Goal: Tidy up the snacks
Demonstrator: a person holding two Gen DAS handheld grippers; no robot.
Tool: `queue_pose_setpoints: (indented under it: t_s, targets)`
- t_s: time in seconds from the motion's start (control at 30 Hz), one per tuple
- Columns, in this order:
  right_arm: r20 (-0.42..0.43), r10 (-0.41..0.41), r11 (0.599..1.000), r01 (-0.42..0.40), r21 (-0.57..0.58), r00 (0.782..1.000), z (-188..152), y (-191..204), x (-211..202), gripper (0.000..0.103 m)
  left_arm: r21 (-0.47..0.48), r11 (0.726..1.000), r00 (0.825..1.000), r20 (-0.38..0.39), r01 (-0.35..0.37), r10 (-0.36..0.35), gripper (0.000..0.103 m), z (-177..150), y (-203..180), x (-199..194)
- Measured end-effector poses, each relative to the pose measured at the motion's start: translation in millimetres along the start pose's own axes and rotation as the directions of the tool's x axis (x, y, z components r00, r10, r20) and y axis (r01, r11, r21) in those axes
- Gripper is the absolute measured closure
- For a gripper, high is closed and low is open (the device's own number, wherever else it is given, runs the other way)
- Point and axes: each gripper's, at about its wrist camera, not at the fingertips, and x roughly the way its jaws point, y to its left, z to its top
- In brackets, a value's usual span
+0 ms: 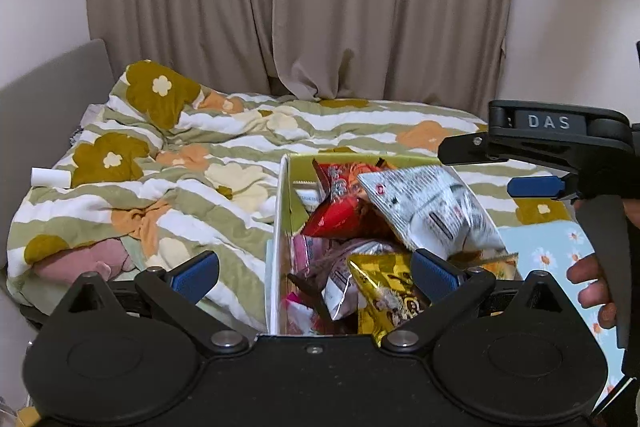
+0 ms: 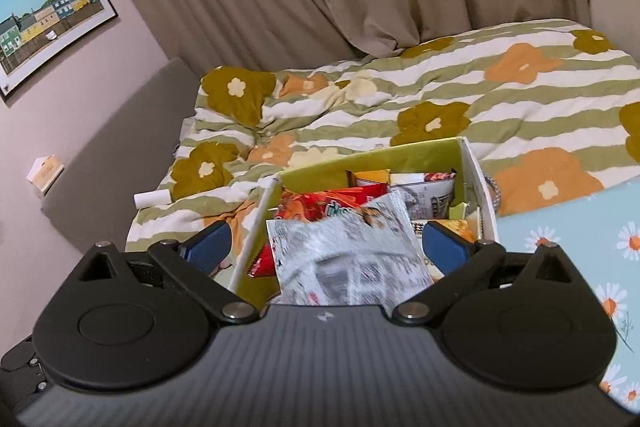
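Now crinkly silver foil packet [image 2: 348,259] atop cardboard box [image 2: 424,153].

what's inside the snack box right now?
The box holds a silver-white packet on top, blurred in the right wrist view, a red bag behind it, a gold packet and pink wrappers nearer. Lower layers and the floor are covered.

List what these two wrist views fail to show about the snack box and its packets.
- Silver packet: print motion-blurred in the right wrist view, unreadable.
- Box: its bottom is buried under packets in both views; the near wall is cut off by the gripper body.
- Gold packet: lower part hidden by the left gripper.
- Packets at the far wall: too small to identify.
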Motion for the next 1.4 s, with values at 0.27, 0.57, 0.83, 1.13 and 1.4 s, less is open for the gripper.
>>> queue_pose_setpoints:
  t_s: [0.27, 0.57, 0.83, 1.13, 1.4]
  targets:
    - [0.028, -0.017, 1.000, 0.017, -0.004, 0.999, -2, 1, -24, 0.000, 0.020, 1.000, 1.000, 0.014, -0.002, 0.002, 0.000, 4, -7, -14]
    - [0.127, 0.012, 0.997, -0.002, -0.077, 0.992, 5, -1, -105, 0.000, 0.014, 0.998, 0.992, 0.115, -0.062, 0.060, 0.000, 10, -39, -74]
    - [0.149, -0.096, 0.979, 0.121, -0.165, 0.984, -11, -23, -182, 0.000, 0.017, 0.991, 0.977, 0.169, -0.131, 0.126, 0.000, -3, -79, -127]
    - [0.158, -0.261, 0.923, 0.295, -0.246, 0.952, -57, -57, -239, 0.000, 0.005, 0.991, 0.975, 0.181, -0.133, 0.129, 0.000, -35, -122, -156]
    - [0.131, -0.321, 0.912, 0.343, -0.224, 0.938, -90, -86, -265, 0.000, 0.028, 0.995, 0.986, 0.142, -0.097, 0.092, 0.000, -58, -156, -157]
